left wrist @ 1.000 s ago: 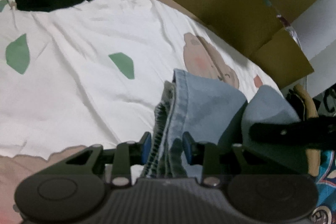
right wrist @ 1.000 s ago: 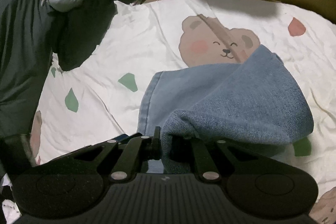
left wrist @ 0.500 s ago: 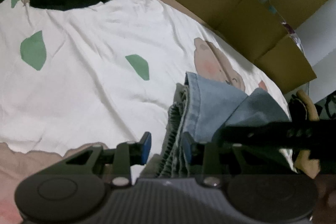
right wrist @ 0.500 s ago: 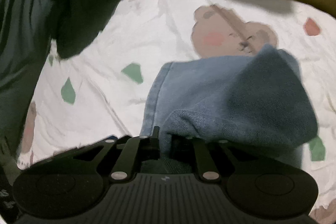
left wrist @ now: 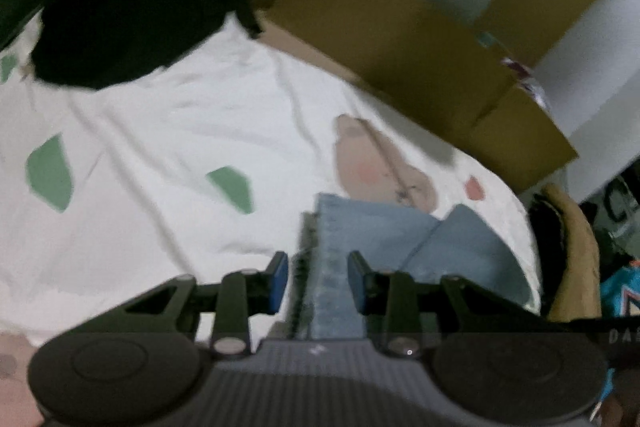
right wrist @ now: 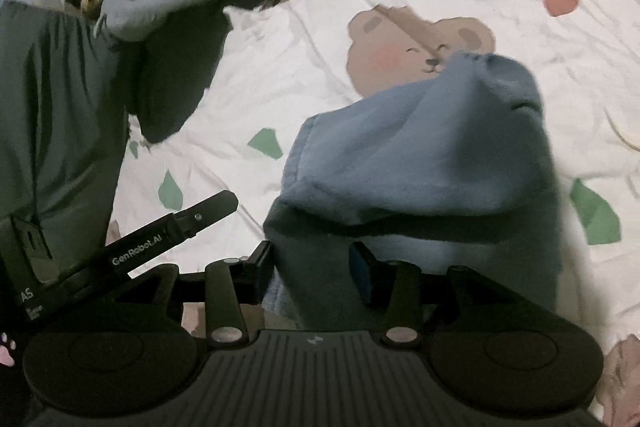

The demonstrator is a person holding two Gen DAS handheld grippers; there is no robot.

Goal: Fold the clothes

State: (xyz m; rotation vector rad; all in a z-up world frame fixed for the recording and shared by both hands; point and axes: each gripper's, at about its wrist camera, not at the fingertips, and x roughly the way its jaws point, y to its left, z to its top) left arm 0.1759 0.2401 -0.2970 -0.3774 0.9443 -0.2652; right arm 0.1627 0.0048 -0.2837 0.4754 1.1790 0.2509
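Two tongs at the soft, floppy jeans (right wrist: 420,155) beside the bear print (right wrist: 400,51): left tongs (left wrist: 316,279) pinch the thick waistband, right tongs (right wrist: 312,267) have just been opening, denim loose between.

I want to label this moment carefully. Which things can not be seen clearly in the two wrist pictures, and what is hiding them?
- Denim garment, right wrist view: its near end is hidden behind the right gripper, whose jaws have just been opening.
- Same garment, left wrist view: motion blur; whether the left gripper pads press it is unclear.
- Dark clothing, right wrist view: cut off by the left edge.
- Cardboard box: contents hidden by its wall.
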